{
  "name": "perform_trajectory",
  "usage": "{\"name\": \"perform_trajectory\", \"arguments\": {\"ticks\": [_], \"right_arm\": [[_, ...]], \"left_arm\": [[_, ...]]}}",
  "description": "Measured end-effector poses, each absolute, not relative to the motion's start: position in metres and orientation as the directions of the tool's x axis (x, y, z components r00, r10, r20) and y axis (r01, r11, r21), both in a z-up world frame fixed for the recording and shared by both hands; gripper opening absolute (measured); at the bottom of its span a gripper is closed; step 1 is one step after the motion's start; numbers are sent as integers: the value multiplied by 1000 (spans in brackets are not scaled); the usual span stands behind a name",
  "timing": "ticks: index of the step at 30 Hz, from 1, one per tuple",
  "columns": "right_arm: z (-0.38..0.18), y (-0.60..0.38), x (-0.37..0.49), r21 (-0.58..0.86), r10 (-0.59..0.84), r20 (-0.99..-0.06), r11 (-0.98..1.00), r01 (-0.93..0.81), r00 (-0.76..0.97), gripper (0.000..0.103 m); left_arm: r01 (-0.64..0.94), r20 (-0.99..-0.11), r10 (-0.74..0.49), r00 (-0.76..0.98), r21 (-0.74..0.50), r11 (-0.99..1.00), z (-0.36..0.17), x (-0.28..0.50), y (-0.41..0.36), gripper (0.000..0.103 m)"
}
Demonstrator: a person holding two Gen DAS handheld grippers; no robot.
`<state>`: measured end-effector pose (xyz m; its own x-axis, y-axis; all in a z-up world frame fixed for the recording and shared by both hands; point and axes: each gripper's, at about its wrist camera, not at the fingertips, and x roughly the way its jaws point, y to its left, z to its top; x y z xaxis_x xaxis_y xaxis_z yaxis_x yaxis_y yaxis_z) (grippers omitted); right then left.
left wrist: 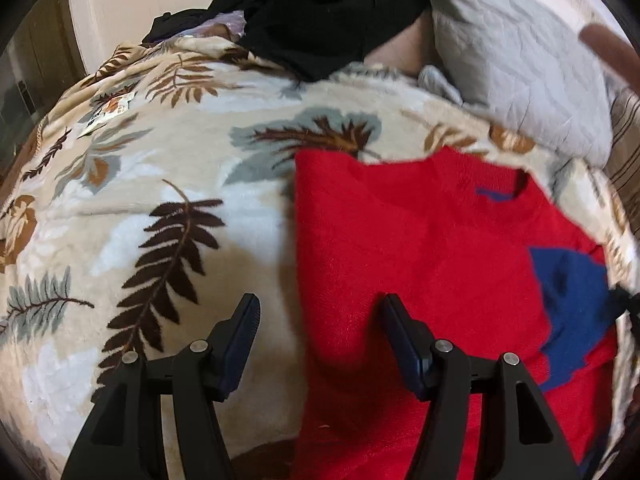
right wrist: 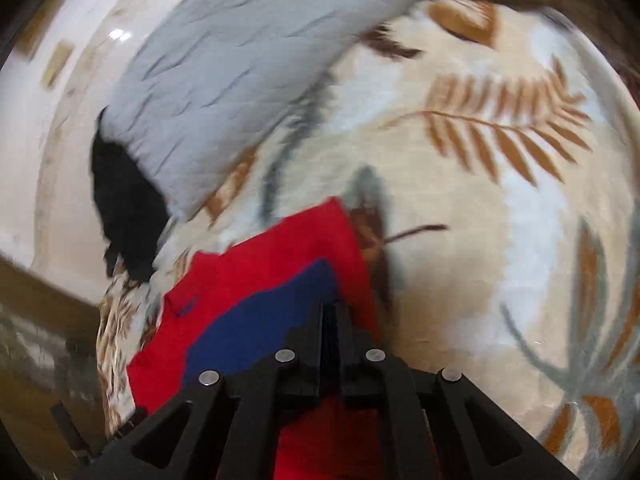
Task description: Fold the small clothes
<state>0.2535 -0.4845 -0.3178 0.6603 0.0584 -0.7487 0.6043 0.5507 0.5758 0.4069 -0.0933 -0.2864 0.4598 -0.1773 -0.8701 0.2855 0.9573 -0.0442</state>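
- A red garment (left wrist: pixel 420 240) with a blue panel (left wrist: pixel 576 300) lies flat on a leaf-print fleece blanket (left wrist: pixel 160 168) covering a bed.
- The left gripper (left wrist: pixel 318 312) hangs above the garment's left edge, its 2 fingers (left wrist: pixel 244 332) spread wide and holding nothing.
- The right gripper (right wrist: pixel 330 312) has its fingers pressed together at the blue panel's edge; whether cloth is pinched between them cannot be told.
- A grey quilted pillow (left wrist: pixel 520 64) and a black garment (left wrist: pixel 320 12) sit at the far end of the blanket.
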Motion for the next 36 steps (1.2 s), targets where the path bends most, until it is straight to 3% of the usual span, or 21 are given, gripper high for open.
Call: {"name": "perform_trajectory", "arguments": {"ticks": [5, 7, 11, 15, 22, 25, 28, 36], "right_arm": [[-292, -506, 232, 595, -50, -694, 522, 611, 718, 10], [-280, -500, 238, 611, -19, -657, 572, 547, 754, 10], [-283, -468, 268, 566, 89, -689, 685, 458, 719, 10], [-322, -446, 289, 461, 143, -822, 736, 495, 552, 9], [-294, -431, 274, 513, 183, -763, 755, 409, 620, 10], [-307, -415, 279, 486, 223, -801, 784, 387, 555, 11], [-318, -407, 279, 460, 212, -822, 795, 396, 529, 10], [-237, -386, 202, 415, 106, -738, 851, 324, 667, 11]], "left_arm": [[293, -852, -167, 496, -17, 956, -278, 403, -97, 64], [296, -843, -165, 511, -8, 955, -275, 400, -99, 64], [301, -861, -115, 496, 46, 953, -287, 401, -105, 64], [299, -865, -121, 488, 35, 954, -286, 400, -103, 65], [355, -831, -198, 520, -1, 935, -270, 383, -108, 65], [363, -878, -134, 460, 48, 930, -293, 386, -116, 66], [337, -871, -137, 473, 35, 941, -288, 382, -111, 69], [363, -801, -153, 579, 85, 928, -251, 312, -92, 69]]}}
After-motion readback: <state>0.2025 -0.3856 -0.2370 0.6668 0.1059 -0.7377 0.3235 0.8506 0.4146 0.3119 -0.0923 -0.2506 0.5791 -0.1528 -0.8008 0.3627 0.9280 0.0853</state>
